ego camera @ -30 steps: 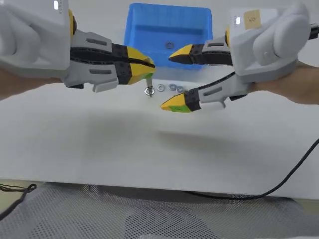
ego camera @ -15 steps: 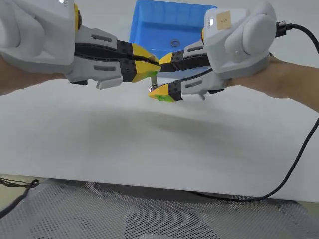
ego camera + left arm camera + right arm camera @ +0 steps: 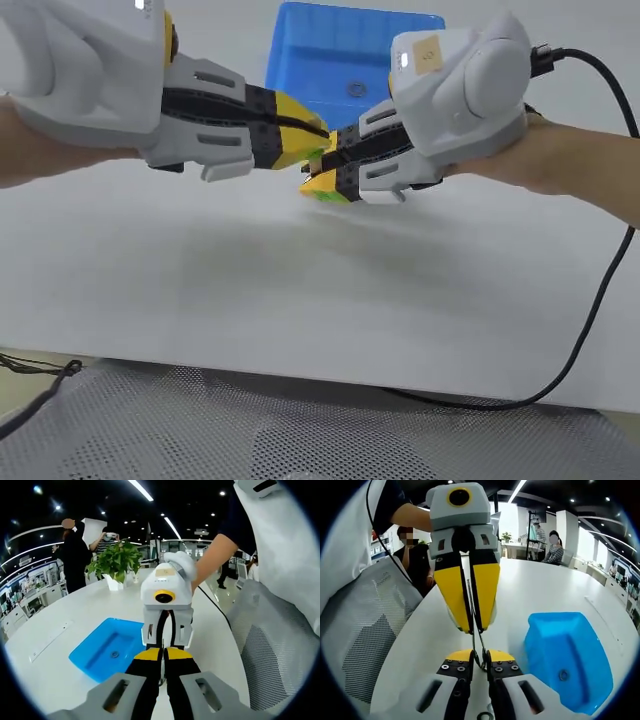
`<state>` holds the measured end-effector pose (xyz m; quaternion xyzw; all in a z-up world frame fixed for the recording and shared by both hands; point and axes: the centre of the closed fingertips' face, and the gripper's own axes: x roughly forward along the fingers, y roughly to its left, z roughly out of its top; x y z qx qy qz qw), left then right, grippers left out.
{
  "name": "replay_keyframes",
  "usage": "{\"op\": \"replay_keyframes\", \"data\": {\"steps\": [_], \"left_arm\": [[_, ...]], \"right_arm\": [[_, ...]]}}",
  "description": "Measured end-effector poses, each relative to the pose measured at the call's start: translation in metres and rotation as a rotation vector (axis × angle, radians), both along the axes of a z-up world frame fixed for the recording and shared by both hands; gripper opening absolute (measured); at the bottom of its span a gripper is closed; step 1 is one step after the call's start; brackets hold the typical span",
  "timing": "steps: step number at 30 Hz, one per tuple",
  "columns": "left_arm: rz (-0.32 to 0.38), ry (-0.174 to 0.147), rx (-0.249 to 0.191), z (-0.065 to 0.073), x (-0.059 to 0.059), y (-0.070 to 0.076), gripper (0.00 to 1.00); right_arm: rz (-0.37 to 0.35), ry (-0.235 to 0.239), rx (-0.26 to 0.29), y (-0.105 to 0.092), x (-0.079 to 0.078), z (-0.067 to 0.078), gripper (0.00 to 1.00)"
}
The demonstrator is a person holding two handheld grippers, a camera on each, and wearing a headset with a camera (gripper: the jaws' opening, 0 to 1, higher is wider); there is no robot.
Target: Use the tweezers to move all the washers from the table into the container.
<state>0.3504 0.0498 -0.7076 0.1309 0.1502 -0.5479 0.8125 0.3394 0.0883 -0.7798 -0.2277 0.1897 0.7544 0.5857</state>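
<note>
Just short of the blue container (image 3: 320, 50), you are holding the two grippers tip to tip above the white table (image 3: 300, 300). The left gripper (image 3: 316, 133) is reaching in from the left, its yellow-tipped jaws pressed together on the tweezers (image 3: 478, 642), whose thin metal legs are hanging down from between them. The right gripper (image 3: 318, 182) is meeting it from the opposite side, slightly lower, its jaws drawn in against the lower part of those legs, so both grippers are clamping the same tweezers. Beyond the joined tips, one washer (image 3: 357, 89) is lying on the container's floor. Directly beneath the right gripper's jaws, in the right gripper view, the edge of another washer (image 3: 485, 715) is resting on the table. A black cable (image 3: 590, 310) is trailing from the right gripper across the table toward you.
</note>
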Motion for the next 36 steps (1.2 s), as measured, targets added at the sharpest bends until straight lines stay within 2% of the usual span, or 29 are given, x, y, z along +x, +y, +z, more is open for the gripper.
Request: {"op": "replay_keyframes", "data": {"steps": [1,3,4,6,8,10,15,21,23,25,27,31,36], "left_arm": [[-0.001,0.008,-0.004,0.000,-0.001,0.000,0.05],[-0.003,-0.003,0.002,0.000,0.000,0.000,0.05],[-0.003,0.006,0.000,-0.001,0.000,0.000,0.05],[-0.001,-0.009,0.010,-0.001,0.002,0.001,0.05],[0.008,0.008,0.003,-0.001,0.003,0.002,0.06],[0.019,0.040,-0.011,-0.001,0.002,0.003,0.06],[0.025,0.055,-0.018,-0.002,0.002,0.003,0.06],[0.032,0.104,-0.030,-0.003,0.001,0.004,0.07],[0.025,0.129,-0.042,-0.003,-0.001,0.004,0.11],[0.025,0.138,-0.036,-0.005,-0.003,0.004,0.15],[0.016,0.133,-0.013,-0.007,-0.006,0.004,0.16],[0.016,0.140,0.003,-0.012,-0.005,0.007,0.19],[0.022,0.142,0.014,-0.010,-0.010,0.010,0.25]], "right_arm": [[0.003,-0.002,-0.001,0.000,0.000,0.000,0.12],[0.008,-0.015,0.000,0.000,0.000,0.000,0.11],[0.009,-0.015,-0.001,-0.001,0.000,0.000,0.11],[0.009,-0.023,-0.001,0.000,0.000,0.000,0.10],[0.009,-0.022,0.000,0.000,0.000,0.000,0.10],[0.012,-0.028,0.002,0.000,-0.001,0.000,0.10],[0.005,-0.032,0.007,0.000,-0.001,0.000,0.10],[0.004,-0.033,0.014,0.000,-0.004,0.001,0.10],[-0.002,-0.028,0.018,0.000,-0.003,0.000,0.10],[-0.010,-0.020,0.020,0.000,-0.002,0.000,0.10],[-0.011,-0.021,0.021,0.000,-0.002,0.000,0.10],[-0.010,-0.024,0.019,-0.001,-0.002,0.000,0.10],[-0.011,-0.024,0.016,-0.003,-0.002,0.001,0.10]]}}
